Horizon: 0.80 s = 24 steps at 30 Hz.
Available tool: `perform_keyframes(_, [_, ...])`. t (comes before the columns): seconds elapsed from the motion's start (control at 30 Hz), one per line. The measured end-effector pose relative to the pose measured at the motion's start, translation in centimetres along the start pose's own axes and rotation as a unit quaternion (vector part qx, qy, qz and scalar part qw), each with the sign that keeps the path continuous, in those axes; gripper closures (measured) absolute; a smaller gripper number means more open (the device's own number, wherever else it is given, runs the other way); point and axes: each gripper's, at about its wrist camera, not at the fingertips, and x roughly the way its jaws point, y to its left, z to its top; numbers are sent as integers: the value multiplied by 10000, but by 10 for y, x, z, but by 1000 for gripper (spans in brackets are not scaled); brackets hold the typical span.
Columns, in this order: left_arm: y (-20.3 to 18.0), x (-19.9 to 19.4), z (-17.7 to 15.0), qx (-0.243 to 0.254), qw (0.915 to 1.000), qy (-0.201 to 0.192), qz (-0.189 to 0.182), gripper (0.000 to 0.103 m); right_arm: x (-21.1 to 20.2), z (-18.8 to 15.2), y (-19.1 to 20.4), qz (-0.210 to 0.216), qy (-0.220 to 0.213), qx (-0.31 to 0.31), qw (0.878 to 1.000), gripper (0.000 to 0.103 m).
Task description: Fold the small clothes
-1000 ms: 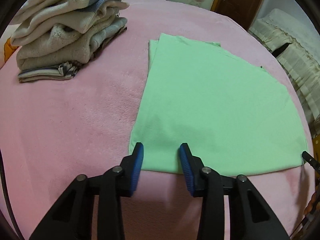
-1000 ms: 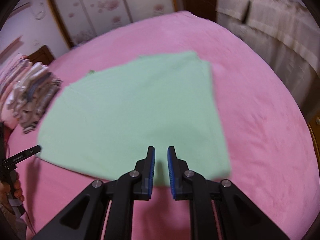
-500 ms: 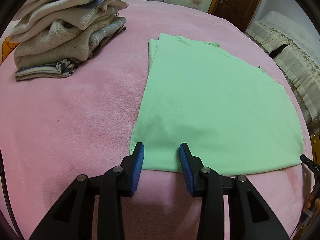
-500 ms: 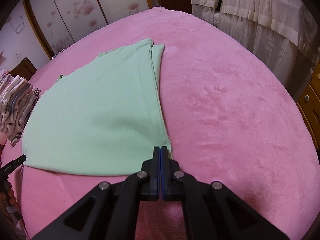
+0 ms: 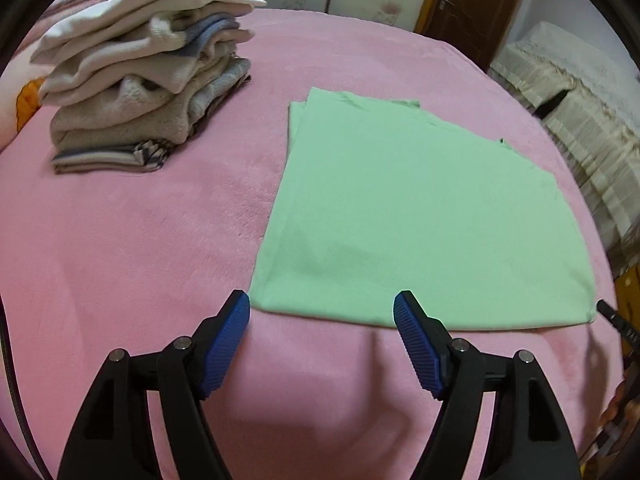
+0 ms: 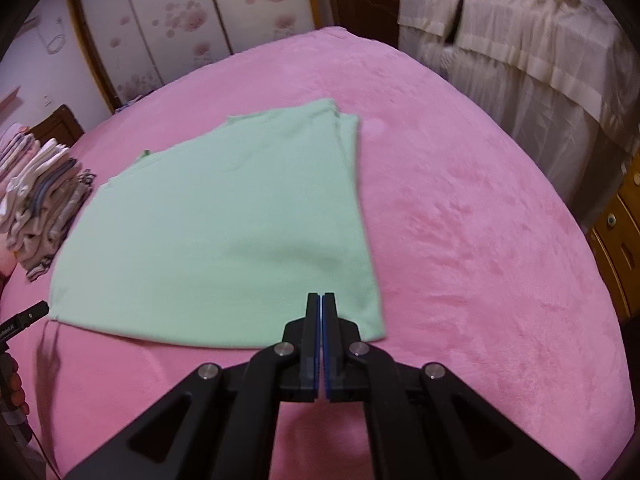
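Your left gripper [image 5: 322, 308] is spread wide, its blue pads [image 5: 228, 340] poised at the near left corner of the green cloth [image 5: 420, 216] and gripping nothing; whether the tips touch the hem is hard to tell. Your right gripper [image 6: 321, 300] has its fingers pressed together with only a thin line between the pads, sitting over the near right corner of the same cloth [image 6: 224, 232]; you cannot tell from this view whether any fabric is pinched between them. The cloth lies flat and folded on the pink blanket [image 5: 120, 248], with doubled layers showing along its far edge. To your left, well apart from the cloth, a stack of folded clothes [image 5: 148, 92] sits on the blanket. A cream-draped piece of furniture [image 6: 532, 64] stands beyond the bed on your right side.
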Motion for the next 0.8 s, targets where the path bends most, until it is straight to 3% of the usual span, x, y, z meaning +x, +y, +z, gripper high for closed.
perform_keyframes(0.17, [5, -19, -4, -256, 9996, -17, -146, 29, -16, 2, 24, 224, -143, -89, 9996, 103])
perform_keyframes(0.63, [6, -41, -34, -202, 9993, 28, -318, 25, -48, -7, 86, 715, -286, -225, 9968, 100])
perform_keyframes(0.7, [6, -36, -40, -302, 9984, 77, -467, 25, -48, -10, 93, 713, -314, -238, 9967, 99])
perform_keyframes(0.77, [9, -26, -45, -535, 9952, 158, -802, 25, -44, -12, 101, 692, -308, -266, 9968, 99])
perform_keyframes(0.8, [12, -18, -48, -745, 9905, 206, -1136, 25, -41, -13, 105, 688, -302, -291, 9968, 99])
